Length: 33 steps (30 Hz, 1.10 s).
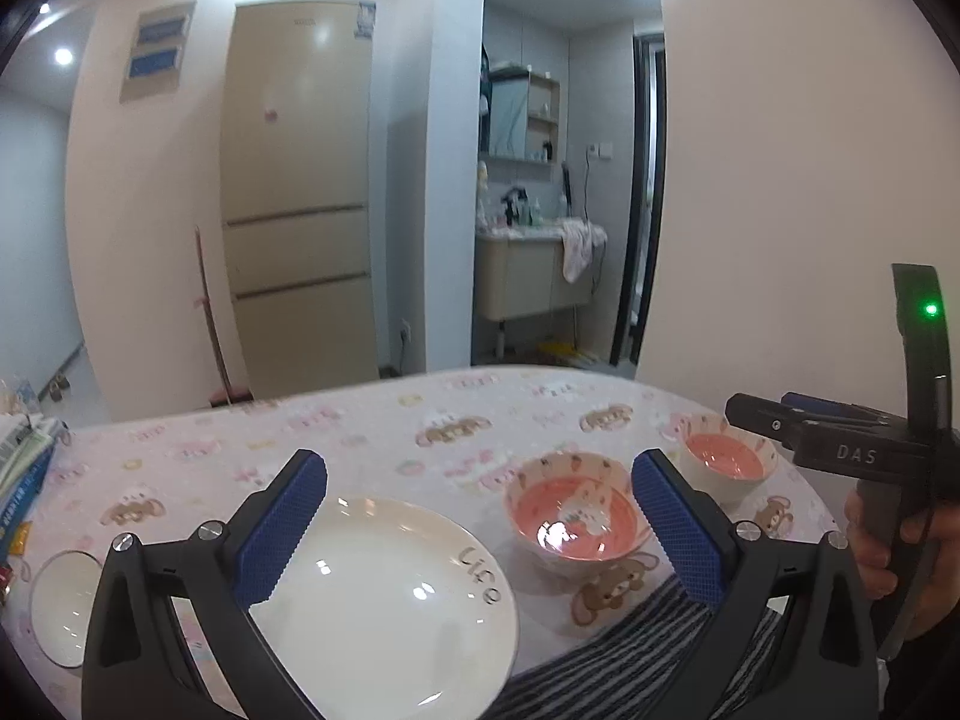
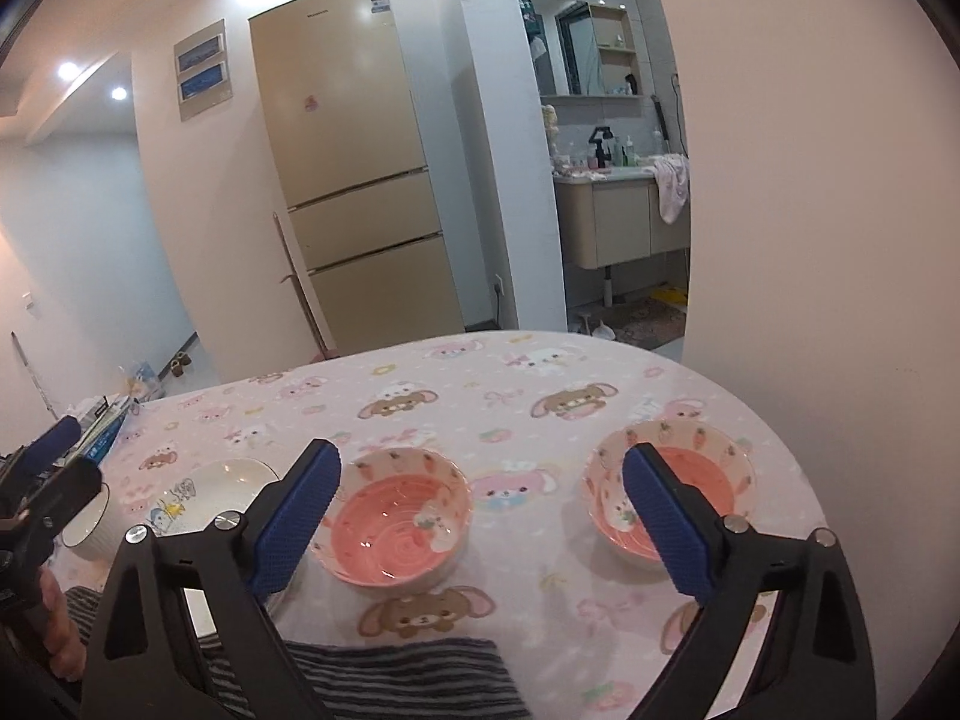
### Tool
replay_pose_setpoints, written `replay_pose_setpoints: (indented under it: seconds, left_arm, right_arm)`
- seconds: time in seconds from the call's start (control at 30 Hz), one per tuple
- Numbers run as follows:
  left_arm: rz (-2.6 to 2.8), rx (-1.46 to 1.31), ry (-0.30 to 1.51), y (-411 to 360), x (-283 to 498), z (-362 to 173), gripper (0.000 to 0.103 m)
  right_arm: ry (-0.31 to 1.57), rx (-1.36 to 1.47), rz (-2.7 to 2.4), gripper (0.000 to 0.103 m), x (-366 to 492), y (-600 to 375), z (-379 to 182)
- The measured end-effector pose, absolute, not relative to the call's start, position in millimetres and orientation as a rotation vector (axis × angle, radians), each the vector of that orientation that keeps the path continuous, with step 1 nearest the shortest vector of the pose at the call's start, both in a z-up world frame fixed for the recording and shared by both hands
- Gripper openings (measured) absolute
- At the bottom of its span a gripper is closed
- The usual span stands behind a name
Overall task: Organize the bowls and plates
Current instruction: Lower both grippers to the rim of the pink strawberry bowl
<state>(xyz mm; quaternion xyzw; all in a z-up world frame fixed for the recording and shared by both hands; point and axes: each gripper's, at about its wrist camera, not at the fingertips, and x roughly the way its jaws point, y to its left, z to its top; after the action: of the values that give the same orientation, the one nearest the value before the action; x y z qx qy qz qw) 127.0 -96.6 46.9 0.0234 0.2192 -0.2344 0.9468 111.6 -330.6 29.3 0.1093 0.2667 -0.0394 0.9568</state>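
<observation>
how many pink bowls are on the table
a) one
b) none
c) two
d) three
c: the right wrist view shows two, the near pink bowl and the far pink bowl, both upright and apart on the cartoon tablecloth.

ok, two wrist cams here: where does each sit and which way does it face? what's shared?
Left wrist: on the left gripper, looking forward and slightly down over the white plate; own open blue fingers show, plus the right hand holding its gripper at the right edge.
Right wrist: on the right gripper, looking forward and down between two pink bowls; own open fingers show, the left gripper at the left edge.
Shared: both pink bowls, white plate, striped cloth, pink tablecloth, fridge.
</observation>
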Motion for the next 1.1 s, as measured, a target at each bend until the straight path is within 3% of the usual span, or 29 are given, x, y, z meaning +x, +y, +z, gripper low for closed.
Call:
replay_pose_setpoints:
  seconds: [0.2,0.37,0.43,0.7,1.1]
  left_arm:
    - [-0.496,0.037,0.578,-128,162,33,0.091]
    - [-0.466,0.062,0.644,-144,178,11,0.074]
    - [-0.491,0.071,0.648,-149,178,4,0.069]
    - [-0.561,0.096,0.611,-158,176,-24,0.066]
    - [-0.581,0.041,0.682,-151,185,-37,0.066]
  right_arm:
    - [0.651,0.281,-0.014,0.087,134,-336,4]
    - [0.744,0.449,0.090,0.054,151,-341,-24]
    - [0.754,0.464,0.082,0.049,153,-341,-32]
    - [0.770,0.374,0.029,0.045,164,-321,-53]
    - [0.852,0.453,0.092,0.044,169,-326,-77]
